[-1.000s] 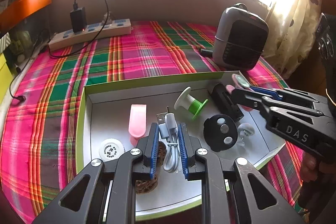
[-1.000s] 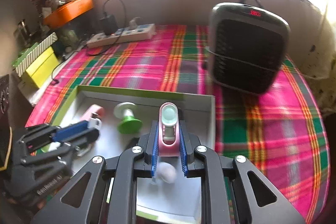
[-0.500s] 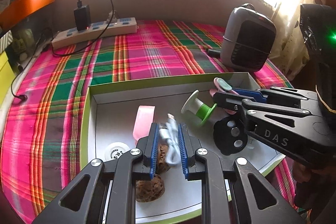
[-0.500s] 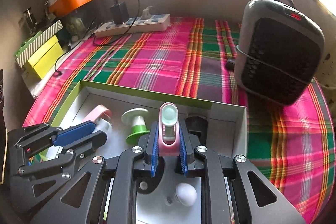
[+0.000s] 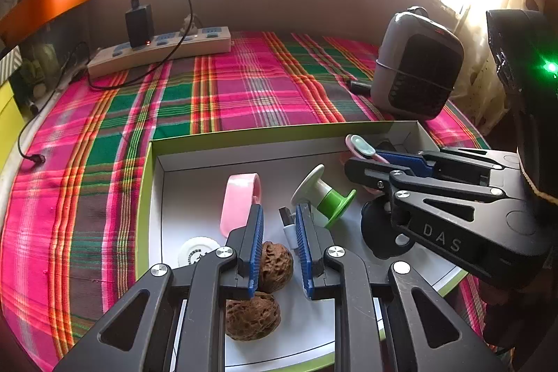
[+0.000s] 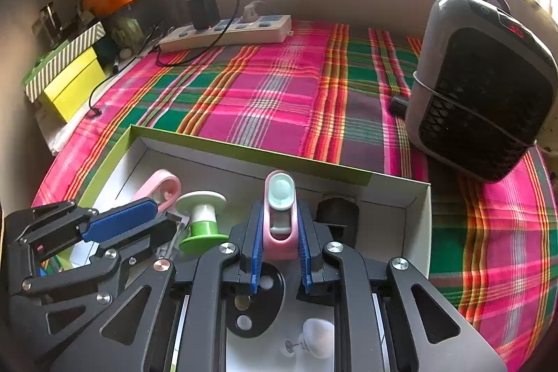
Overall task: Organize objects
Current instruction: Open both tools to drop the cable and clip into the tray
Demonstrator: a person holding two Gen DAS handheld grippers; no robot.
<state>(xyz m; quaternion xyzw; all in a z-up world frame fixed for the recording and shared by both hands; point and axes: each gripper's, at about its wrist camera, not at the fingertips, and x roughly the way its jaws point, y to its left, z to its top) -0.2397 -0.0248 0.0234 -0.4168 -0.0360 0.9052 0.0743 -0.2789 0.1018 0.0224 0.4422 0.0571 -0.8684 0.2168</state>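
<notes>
Hovering over a shallow green-rimmed box [image 6: 244,153] on a plaid-covered tabletop, two hand-held grippers work at sorting small household items. The right gripper [image 6: 280,253] pinches a pink clip with a pale green pad [image 6: 280,211] between its blue pads, holding it above the box's floor near the far wall, just in front of a black cylinder [image 6: 337,215] in the far right corner. The left gripper [image 5: 277,250] has its jaws drawn nearly together with nothing clearly gripped; a white USB cable end [image 5: 288,225] sits against its right pad, and two walnuts [image 5: 275,262] lie on the box floor beneath it near the front edge. A pink loop [image 5: 239,197], a green-and-white spool [image 5: 322,194], a white round cap [image 5: 197,251] and a black disc with holes [image 6: 254,298] share the box. The step in hand appears to be placing the clip; the next move likely calls for lowering it onto a bare patch of floor near the far wall before the pads part, without knocking the spool or cylinder.
</notes>
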